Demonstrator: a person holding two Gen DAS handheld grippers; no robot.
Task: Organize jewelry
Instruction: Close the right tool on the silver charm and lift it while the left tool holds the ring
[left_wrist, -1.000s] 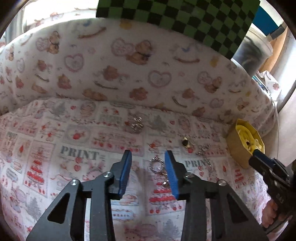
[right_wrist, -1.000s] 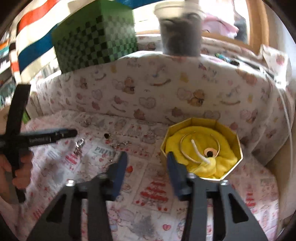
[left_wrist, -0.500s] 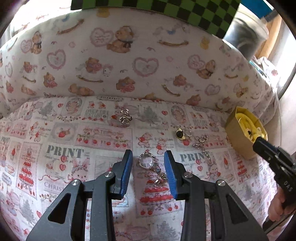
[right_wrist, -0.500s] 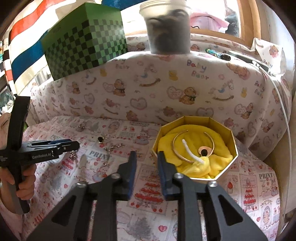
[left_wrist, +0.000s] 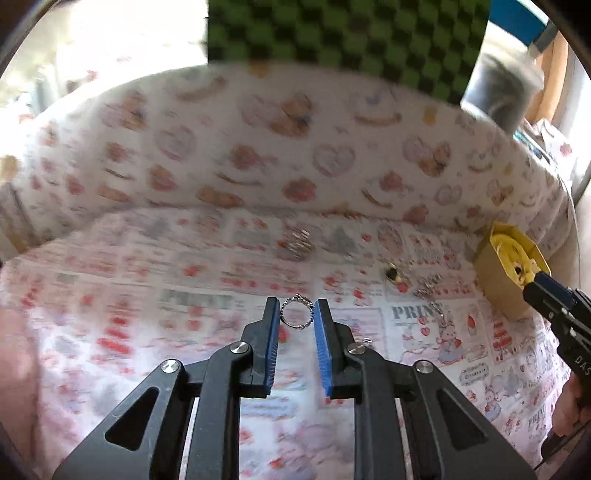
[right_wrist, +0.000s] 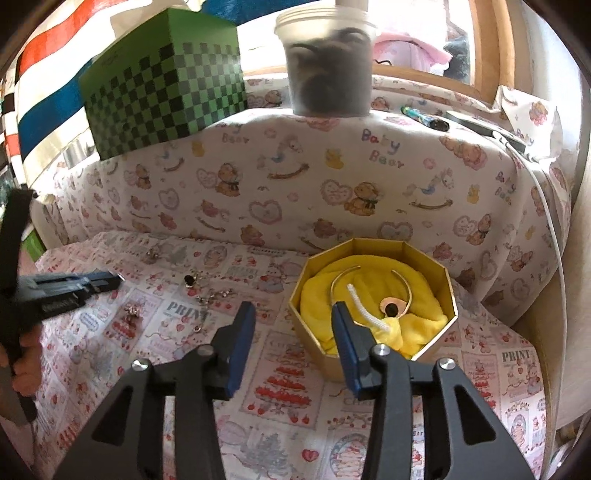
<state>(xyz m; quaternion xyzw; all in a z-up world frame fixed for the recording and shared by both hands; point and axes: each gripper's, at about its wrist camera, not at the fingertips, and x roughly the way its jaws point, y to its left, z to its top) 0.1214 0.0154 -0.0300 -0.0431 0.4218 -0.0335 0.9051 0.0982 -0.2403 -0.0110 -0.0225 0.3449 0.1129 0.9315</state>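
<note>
While your left gripper (left_wrist: 297, 314), jaws just closed, clamps the silver ring (left_wrist: 297, 314), your right gripper (right_wrist: 293, 317), jaws just widened, stands apart beside the yellow-lined box (right_wrist: 439, 280)

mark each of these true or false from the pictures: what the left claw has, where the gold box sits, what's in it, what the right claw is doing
1. The left claw is shut on a silver ring. True; its jaws have just been closing and the ring sits pinched between the blue pads.
2. The right claw holds a necklace. False; its jaws have just been opening and nothing is between them.
3. The gold box is lined with yellow cloth. True.
4. The gold box is empty apart from the cloth. False; a thin gold bangle and a white cord lie on the cloth.
5. All jewelry is off the printed cloth. False; a dark-stoned piece and other small silver bits lie there.
</note>
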